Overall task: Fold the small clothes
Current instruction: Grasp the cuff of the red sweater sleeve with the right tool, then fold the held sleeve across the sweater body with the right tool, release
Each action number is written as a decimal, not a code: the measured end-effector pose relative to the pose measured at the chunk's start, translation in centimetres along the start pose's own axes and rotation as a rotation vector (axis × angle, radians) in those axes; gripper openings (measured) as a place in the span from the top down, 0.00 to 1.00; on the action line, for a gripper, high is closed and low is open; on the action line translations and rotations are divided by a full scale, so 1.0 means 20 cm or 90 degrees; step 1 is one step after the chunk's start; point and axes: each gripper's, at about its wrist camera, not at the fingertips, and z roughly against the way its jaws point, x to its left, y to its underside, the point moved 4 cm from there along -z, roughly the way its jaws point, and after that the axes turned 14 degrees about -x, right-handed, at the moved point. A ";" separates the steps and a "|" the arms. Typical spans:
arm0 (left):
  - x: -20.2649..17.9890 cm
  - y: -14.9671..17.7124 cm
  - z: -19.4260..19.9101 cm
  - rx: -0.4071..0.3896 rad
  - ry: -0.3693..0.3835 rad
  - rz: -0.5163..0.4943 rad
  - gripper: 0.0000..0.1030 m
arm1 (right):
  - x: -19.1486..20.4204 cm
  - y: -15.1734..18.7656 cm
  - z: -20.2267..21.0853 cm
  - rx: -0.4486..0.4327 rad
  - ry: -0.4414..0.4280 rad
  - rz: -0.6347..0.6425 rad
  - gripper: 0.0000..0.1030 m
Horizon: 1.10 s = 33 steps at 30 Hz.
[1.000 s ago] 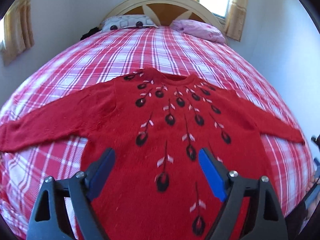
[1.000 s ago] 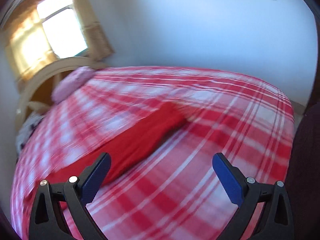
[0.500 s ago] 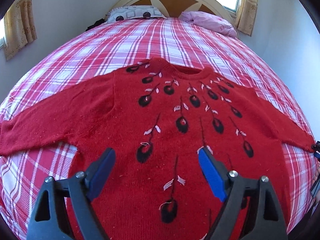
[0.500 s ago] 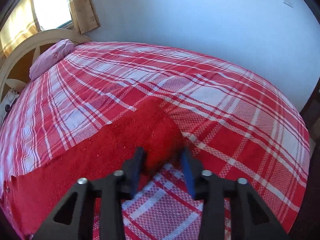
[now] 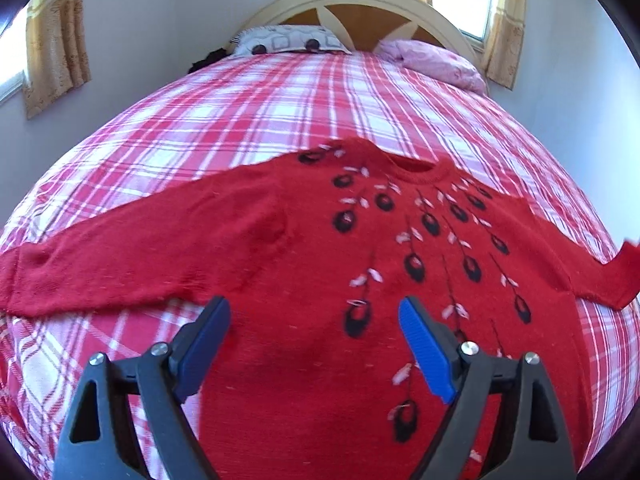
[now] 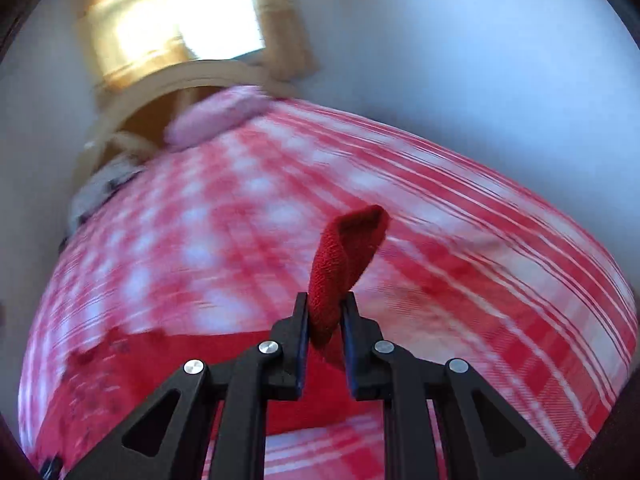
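Two grippers: working over red sweater (image 5: pixel 304 264).
Left gripper (image 5: pixel 314 344): hovering wide, empty.
Right gripper (image 6: pixel 325 330): closing, pinching sleeve cuff (image 6: pixel 346 252).
Bed (image 5: pixel 256 120): pillows beyond.

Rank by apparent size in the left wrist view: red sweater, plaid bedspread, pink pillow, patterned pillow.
1. Plaid bedspread
2. Red sweater
3. and 4. Pink pillow and patterned pillow look alike; both are far off and distorted by the lens, so I leave them unranked.

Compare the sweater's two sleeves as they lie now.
The left sleeve lies flat and stretched out on the plaid bedspread; the right sleeve has its cuff lifted off it. No gripper touches the left sleeve; the right gripper is closing on the right sleeve. Both are plain red knit.
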 end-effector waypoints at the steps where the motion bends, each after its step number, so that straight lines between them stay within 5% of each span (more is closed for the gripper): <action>1: 0.03 -0.01 0.01 -0.005 -0.002 0.007 0.14 | 0.13 -0.01 0.02 -0.002 -0.031 0.019 0.85; 8: 0.28 -0.02 0.06 -0.024 -0.059 0.038 0.14 | 1.18 0.24 0.07 0.039 -0.294 0.098 0.85; 15: 0.53 0.04 0.10 -0.020 -0.121 0.064 0.14 | 1.89 0.96 0.06 0.145 -0.427 0.158 0.85; 21: 0.65 0.10 0.07 0.000 -0.147 0.078 0.14 | 2.06 1.31 0.04 0.181 -0.461 0.214 0.82; 24: 0.67 0.12 0.07 0.001 -0.149 0.083 0.14 | 2.12 1.37 0.04 0.236 -0.525 0.210 0.65; 25: 0.66 0.12 0.06 0.004 -0.146 0.082 0.14 | 2.10 1.35 0.05 0.249 -0.552 0.186 0.58; 29: 0.61 0.10 0.03 0.002 -0.135 0.064 0.14 | 2.00 1.18 0.10 0.227 -0.606 0.108 0.56; 33: 0.53 0.07 0.03 -0.003 -0.109 0.047 0.14 | 1.70 0.94 0.04 0.147 -0.509 0.092 0.56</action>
